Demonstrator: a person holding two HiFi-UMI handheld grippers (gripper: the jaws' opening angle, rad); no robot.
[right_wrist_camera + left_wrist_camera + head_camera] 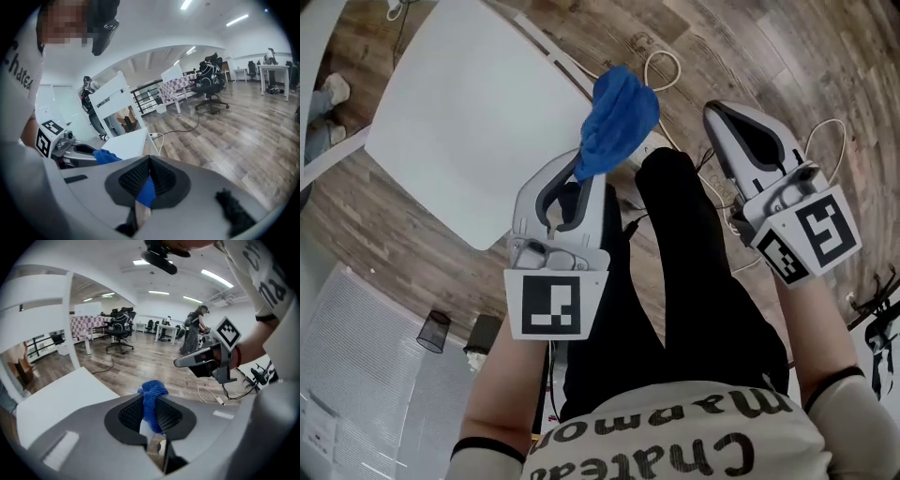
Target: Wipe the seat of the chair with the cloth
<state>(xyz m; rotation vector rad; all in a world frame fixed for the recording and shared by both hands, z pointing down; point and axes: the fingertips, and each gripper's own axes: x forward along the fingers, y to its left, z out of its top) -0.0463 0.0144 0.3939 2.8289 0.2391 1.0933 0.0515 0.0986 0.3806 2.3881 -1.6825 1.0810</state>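
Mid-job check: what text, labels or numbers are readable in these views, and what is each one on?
"Chatea" over "Marmon": black print on the person's shirt, upside down in the head view and cut off at the edges.
Left gripper and right gripper: black-and-white square markers only, no words or numbers.
Nothing else is readable.

Blue cloth (617, 117), white chair seat (459, 122) (brown wood-grain floor (750, 56)).
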